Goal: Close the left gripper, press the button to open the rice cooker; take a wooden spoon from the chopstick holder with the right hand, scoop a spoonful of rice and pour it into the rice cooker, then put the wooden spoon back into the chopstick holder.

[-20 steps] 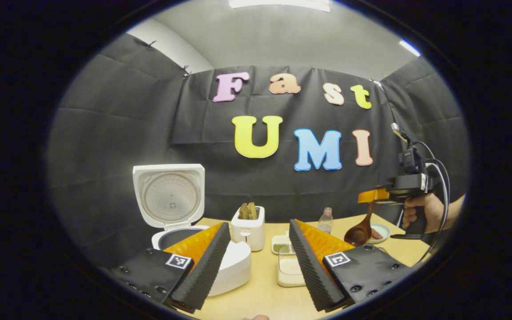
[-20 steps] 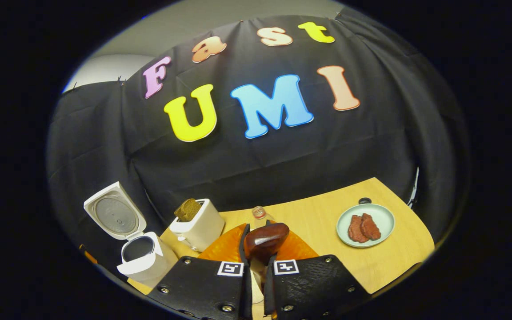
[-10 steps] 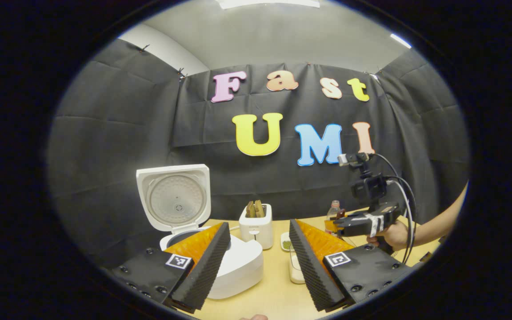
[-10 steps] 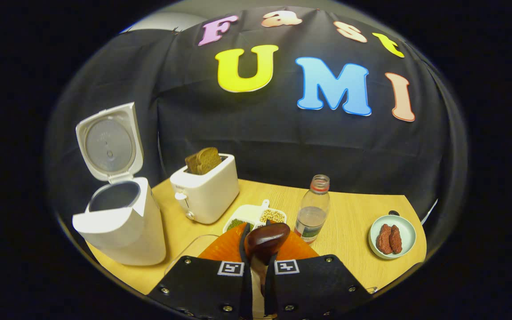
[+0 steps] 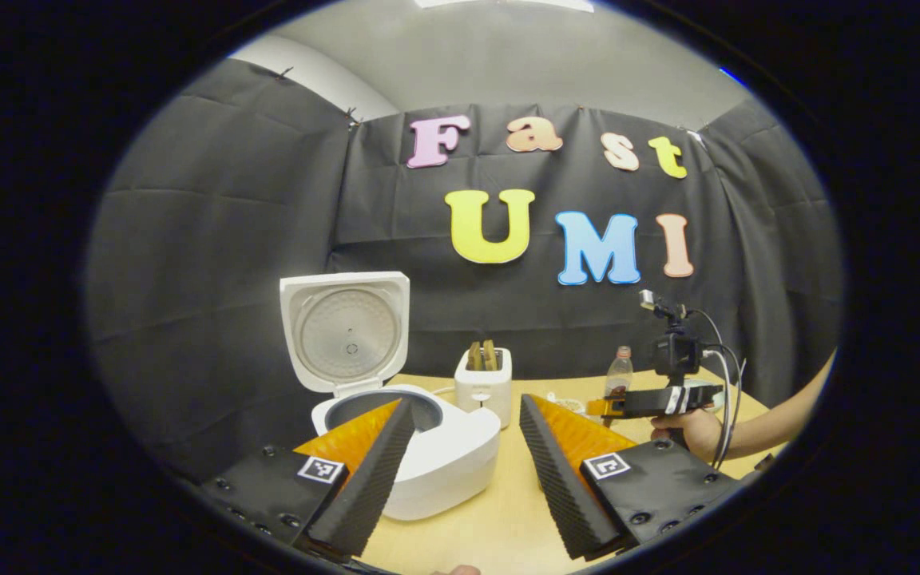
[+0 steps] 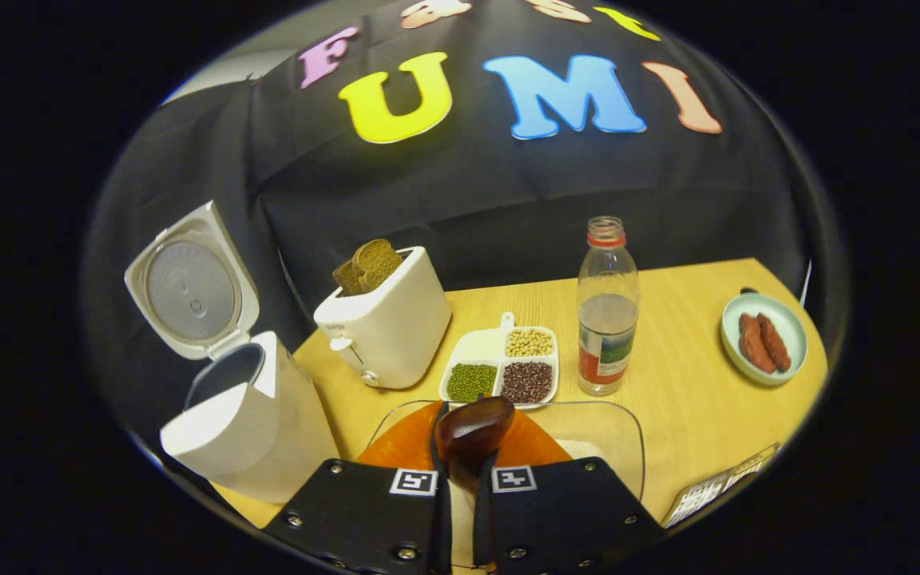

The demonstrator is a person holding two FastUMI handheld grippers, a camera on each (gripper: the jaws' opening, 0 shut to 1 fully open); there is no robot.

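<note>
The white rice cooker [image 5: 436, 455] stands open on the wooden table, its lid [image 5: 346, 329] upright. My left gripper [image 5: 460, 471] hovers open just in front of it with nothing between its fingers. To the right, a hand [image 5: 695, 431] holds my right gripper [image 5: 628, 406] low over the table. In the right gripper view, the right gripper [image 6: 462, 457] is shut on the dark wooden spoon [image 6: 474, 426], whose bowl sticks out past the fingertips. Under it lies a clear container [image 6: 628, 435] with white rice. The open rice cooker [image 6: 248, 423] is at the left.
A white toaster [image 6: 386, 331] with bread stands behind the cooker. Beside it are a divided dish of beans [image 6: 502, 369], a plastic bottle [image 6: 607, 311] and a pale plate with meat [image 6: 779, 351]. A printed card [image 6: 711, 495] lies near the table's front edge.
My right gripper has come down with the spoon, from high above the table to just over the clear container. The left gripper stays open and has drawn back a little from the cooker.
</note>
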